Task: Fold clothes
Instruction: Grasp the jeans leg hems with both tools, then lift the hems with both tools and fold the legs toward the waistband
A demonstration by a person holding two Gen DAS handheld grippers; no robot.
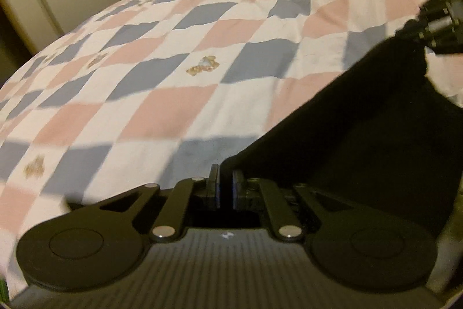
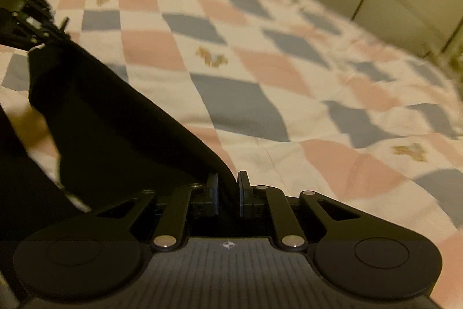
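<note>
Two corners of a black garment are being pinched and held taut above the checked bedspread, one by the left gripper, one by the right gripper; it probably needs lowering flat next.

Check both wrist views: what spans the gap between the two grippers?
The black fabric garment stretches from left gripper to right gripper, both views; the pink, blue and white checkered quilt lies beneath.

The black garment runs off the frame's lower right edge; the bedspread is blurred.
</note>
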